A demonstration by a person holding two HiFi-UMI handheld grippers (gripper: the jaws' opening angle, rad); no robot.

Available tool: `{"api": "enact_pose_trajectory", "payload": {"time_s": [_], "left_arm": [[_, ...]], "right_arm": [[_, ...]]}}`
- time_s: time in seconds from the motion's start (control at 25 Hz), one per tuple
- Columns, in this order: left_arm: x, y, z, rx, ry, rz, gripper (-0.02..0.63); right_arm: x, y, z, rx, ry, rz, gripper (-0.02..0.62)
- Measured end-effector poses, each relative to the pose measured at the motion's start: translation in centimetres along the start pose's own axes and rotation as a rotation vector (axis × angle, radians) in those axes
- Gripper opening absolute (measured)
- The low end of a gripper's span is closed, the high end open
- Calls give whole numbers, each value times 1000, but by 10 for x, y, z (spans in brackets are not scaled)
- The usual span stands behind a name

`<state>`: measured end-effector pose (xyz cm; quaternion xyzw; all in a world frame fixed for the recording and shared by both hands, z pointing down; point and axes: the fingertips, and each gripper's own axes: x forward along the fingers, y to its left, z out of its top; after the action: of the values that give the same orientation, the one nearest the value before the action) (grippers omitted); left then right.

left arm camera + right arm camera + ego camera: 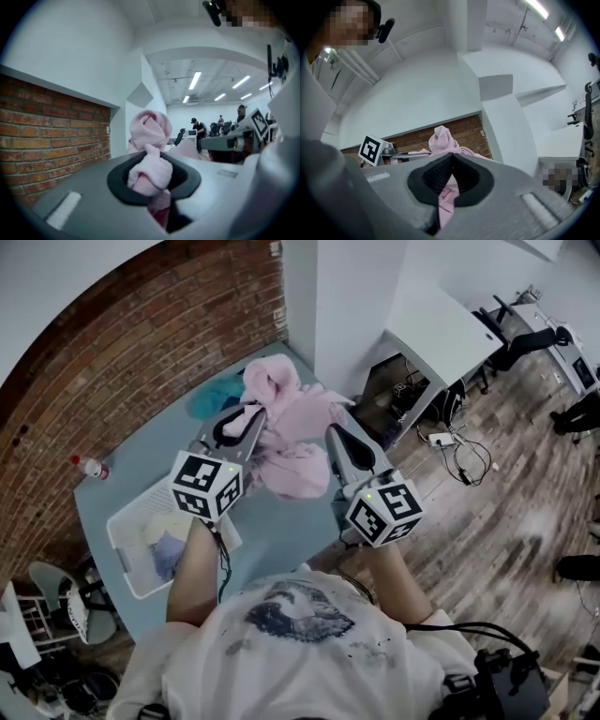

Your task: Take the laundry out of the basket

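Note:
A pink garment [295, 432] hangs between my two grippers above the blue-grey table [131, 474]. My left gripper [251, 415] is shut on one bunched edge of it; in the left gripper view the pink cloth [150, 171] bulges out between the jaws. My right gripper [336, 432] is shut on the other side, with a thin fold of the pink cloth [447, 194] pinched between its ribbed pads. Both grippers point level toward the brick wall. The white laundry basket [127, 554] sits at the table's near left with pale items [169, 535] in it.
A teal cloth [214, 395] lies on the table by the brick wall [141, 324]. A small bottle with a red cap [91, 467] stands at the table's left edge. A white desk [441, 334] with cables under it is on the right, over wooden floor.

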<state>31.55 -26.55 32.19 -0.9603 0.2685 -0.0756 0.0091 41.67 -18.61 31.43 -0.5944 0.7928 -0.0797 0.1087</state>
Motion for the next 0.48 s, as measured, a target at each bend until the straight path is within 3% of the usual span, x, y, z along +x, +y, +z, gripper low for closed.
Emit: {"api": "enact_pose_trajectory", "payload": {"time_s": [0.24, 0.48], "left_arm": [[25, -20, -31, -46, 39, -49, 54], [43, -23, -82, -134, 102, -44, 54]], "right_arm": [[-11, -21, -14, 5, 37, -49, -3], [-19, -43, -37, 22, 85, -95, -3]]}}
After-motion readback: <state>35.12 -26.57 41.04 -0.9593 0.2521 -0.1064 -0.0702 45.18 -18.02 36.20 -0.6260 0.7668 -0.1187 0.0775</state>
